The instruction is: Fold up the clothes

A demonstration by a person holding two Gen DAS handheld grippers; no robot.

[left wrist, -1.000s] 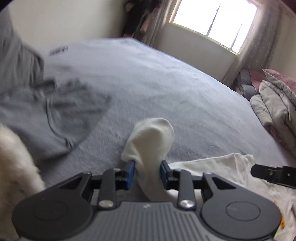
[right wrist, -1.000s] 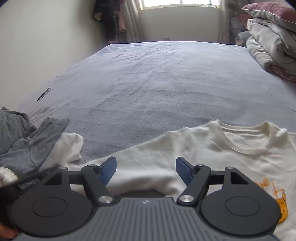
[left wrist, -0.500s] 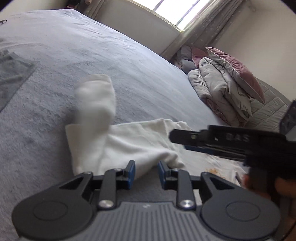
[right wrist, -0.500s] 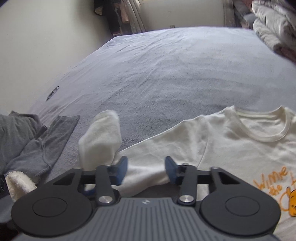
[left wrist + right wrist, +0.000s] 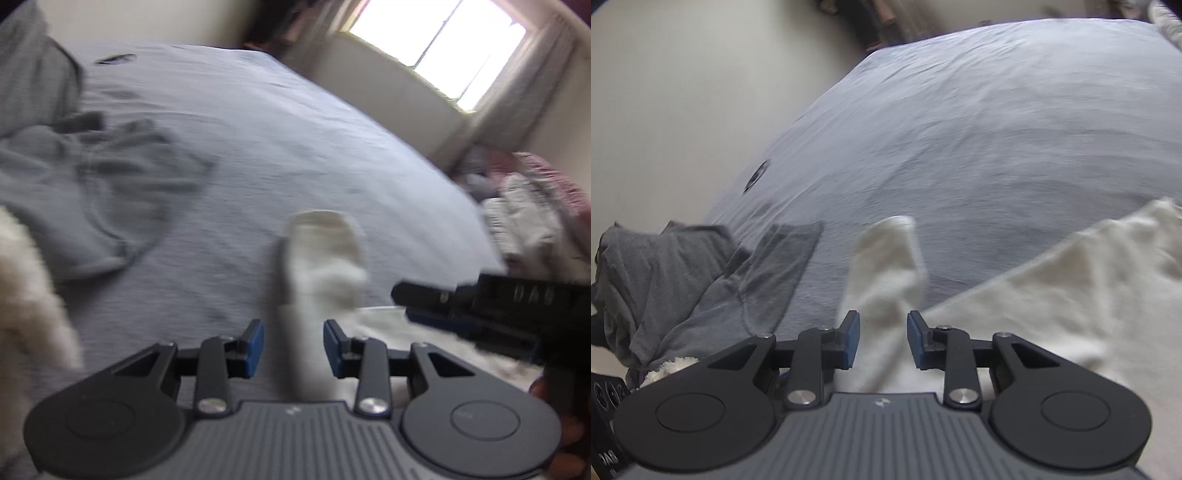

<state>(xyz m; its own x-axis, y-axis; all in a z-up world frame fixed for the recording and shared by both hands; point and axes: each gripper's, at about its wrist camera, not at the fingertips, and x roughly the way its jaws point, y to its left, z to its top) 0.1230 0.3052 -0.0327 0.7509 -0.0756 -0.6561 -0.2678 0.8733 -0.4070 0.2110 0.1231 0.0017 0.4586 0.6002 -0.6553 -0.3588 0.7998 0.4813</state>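
The right hand-held gripper (image 5: 402, 293) shows raised letters "DAS".

Ahead of both grippers the grey bed cover (image 5: 997, 129) lies bare and wide. To their left a crumpled grey garment (image 5: 701, 280) blocks the way; a white sleeve (image 5: 321, 266) rises just in front, and to the right, stacked bedding (image 5: 528, 218).
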